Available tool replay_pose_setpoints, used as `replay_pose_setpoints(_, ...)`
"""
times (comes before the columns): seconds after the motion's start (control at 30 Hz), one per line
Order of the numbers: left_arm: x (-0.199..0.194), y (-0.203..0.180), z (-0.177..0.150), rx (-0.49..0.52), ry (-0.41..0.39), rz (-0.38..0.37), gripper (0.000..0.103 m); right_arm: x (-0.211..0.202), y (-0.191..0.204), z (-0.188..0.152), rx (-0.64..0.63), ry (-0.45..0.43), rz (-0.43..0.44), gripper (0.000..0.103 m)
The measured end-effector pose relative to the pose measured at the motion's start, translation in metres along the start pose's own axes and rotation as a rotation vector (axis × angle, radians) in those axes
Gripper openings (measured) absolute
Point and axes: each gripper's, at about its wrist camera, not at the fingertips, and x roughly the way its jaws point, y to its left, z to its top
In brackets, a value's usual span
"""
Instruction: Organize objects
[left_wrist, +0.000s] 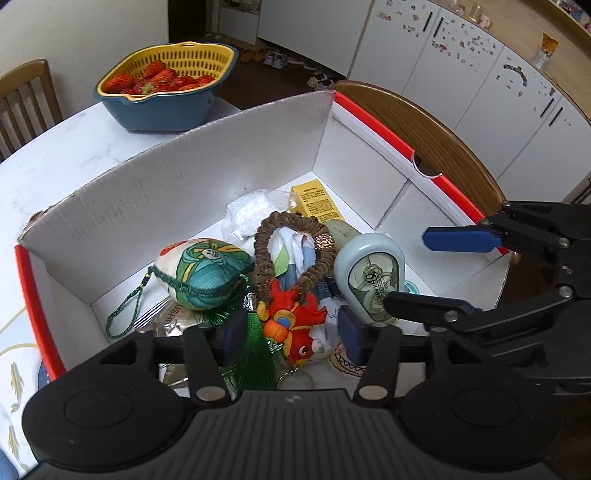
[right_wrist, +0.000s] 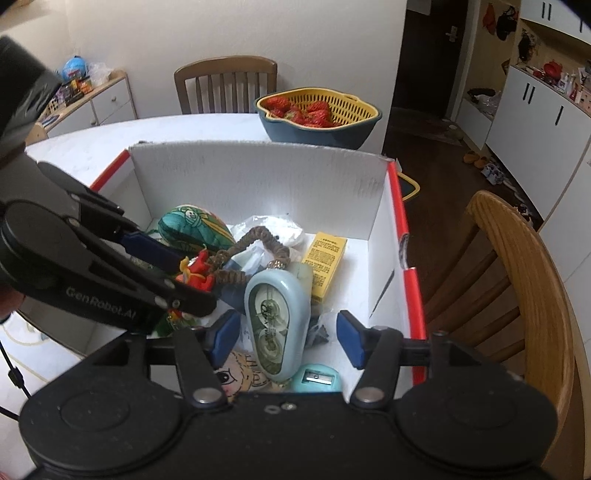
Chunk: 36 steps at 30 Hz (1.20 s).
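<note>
A white cardboard box (left_wrist: 207, 173) with red edges holds small clutter: a red fish keychain (left_wrist: 293, 325), a brown scrunchie (left_wrist: 291, 254), a pale blue correction tape (left_wrist: 371, 277), a teal embroidered pouch (left_wrist: 201, 271) and a yellow carton (left_wrist: 316, 203). My left gripper (left_wrist: 291, 334) is open, its fingers either side of the fish keychain. My right gripper (right_wrist: 282, 338) is open, straddling the correction tape (right_wrist: 277, 317) without holding it. A blue sharpener (right_wrist: 317, 378) lies just below it. Each gripper shows in the other's view, the left (right_wrist: 166, 273) and the right (left_wrist: 443, 271).
The box (right_wrist: 258, 177) sits on a white marble table (left_wrist: 55, 162). A blue and yellow colander of strawberries (left_wrist: 168, 86) stands behind it. Wooden chairs stand at the right (right_wrist: 517, 280) and at the far side (right_wrist: 225, 85). White cabinets line the wall.
</note>
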Motion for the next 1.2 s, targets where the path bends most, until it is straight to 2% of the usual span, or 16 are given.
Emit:
replay_pose_setpoints(0.23,-0.014,0.002,-0.008,-0.021,-0.028,-0.007,0.058,-0.015,0.001,-0.002,0.012,-0.022,0.008,0.060)
replay_pose_setpoints(0.8,-0.102,0.013,-0.044,-0.057,-0.229,0.074,0.058,-0.064,0.024,-0.008,0.100,-0.121,0.035,0.069)
replay_pose_setpoints(1.03,-0.136,0.018,-0.060,-0.047,-0.296,0.069,0.058,-0.083,0.042,-0.010,0.158,-0.167,0.019,0.073)
replay_pose_setpoints(1.13,-0.148,0.022,-0.068,-0.051,-0.317,0.066,0.065,-0.092,0.050,-0.011,0.180,-0.189,0.015,0.075)
replay_pose_setpoints(1.2,-0.154,0.024,-0.073,-0.044,-0.328,0.069,0.065,-0.097,0.058,-0.012,0.194,-0.203,0.010,0.077)
